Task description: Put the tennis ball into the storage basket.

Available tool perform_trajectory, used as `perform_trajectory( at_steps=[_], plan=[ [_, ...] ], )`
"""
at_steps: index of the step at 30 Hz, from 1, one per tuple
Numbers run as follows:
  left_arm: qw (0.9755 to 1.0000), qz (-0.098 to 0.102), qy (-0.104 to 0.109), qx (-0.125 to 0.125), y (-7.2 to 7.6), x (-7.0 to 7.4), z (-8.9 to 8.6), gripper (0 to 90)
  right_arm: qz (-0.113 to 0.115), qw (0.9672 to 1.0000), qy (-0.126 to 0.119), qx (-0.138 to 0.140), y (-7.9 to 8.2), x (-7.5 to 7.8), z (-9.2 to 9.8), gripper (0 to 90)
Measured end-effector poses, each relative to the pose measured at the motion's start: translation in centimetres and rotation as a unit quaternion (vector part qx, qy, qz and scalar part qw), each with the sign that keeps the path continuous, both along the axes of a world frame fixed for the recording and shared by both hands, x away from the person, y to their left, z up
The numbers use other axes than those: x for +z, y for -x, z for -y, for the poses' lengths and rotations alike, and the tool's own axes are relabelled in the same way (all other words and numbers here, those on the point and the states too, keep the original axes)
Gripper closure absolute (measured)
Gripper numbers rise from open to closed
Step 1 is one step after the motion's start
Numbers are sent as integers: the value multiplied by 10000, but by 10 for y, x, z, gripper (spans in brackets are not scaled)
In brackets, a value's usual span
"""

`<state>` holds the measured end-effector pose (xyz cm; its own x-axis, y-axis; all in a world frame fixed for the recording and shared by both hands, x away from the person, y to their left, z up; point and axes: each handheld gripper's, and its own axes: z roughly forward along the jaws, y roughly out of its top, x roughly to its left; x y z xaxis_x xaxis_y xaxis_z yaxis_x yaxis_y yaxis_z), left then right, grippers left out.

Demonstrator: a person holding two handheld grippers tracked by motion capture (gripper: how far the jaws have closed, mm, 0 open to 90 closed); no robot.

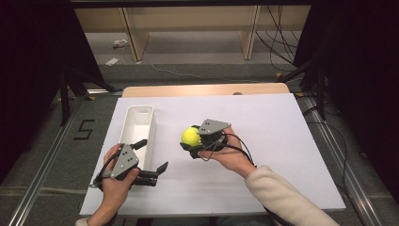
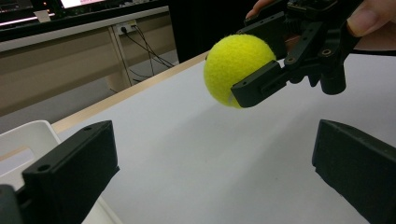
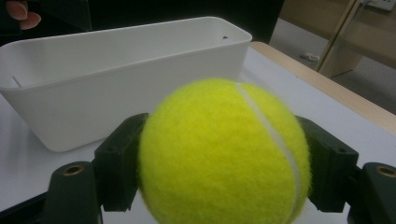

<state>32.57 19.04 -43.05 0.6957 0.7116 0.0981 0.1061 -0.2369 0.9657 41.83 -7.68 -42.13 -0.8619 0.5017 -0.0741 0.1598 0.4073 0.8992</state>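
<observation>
- Tennis ball (image 1: 190, 136): sitting clamped in right gripper (image 1: 192, 143), just right of white bin (image 1: 139, 123), off the table; far side hidden by jaws.
- Left gripper (image 1: 151, 157): jaws standing apart w/ nothing between, near bin's near end, partly covering it.
- Bin interior: hard to make out.

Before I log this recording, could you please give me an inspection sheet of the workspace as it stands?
Surface: white table, wooden far edge.
Job's things: tennis ball held off the surface; white bin at left, nothing seen inside.
Clutter: nothing seen.
Grippers: right gripper shut on the ball; left gripper open beside the bin's near end.
Cables: a cable trails from the right gripper.
Surroundings: wooden shelving, floor wires, dark sides.
</observation>
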Motion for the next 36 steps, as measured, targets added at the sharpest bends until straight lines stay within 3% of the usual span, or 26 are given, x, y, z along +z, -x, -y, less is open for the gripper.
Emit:
perform_trajectory(
  at_steps=[36],
  plan=[
    [10000, 3, 0, 0, 0, 0, 0, 0, 24, 10000, -38, 86, -1, 1, -13, 266]
  ],
)
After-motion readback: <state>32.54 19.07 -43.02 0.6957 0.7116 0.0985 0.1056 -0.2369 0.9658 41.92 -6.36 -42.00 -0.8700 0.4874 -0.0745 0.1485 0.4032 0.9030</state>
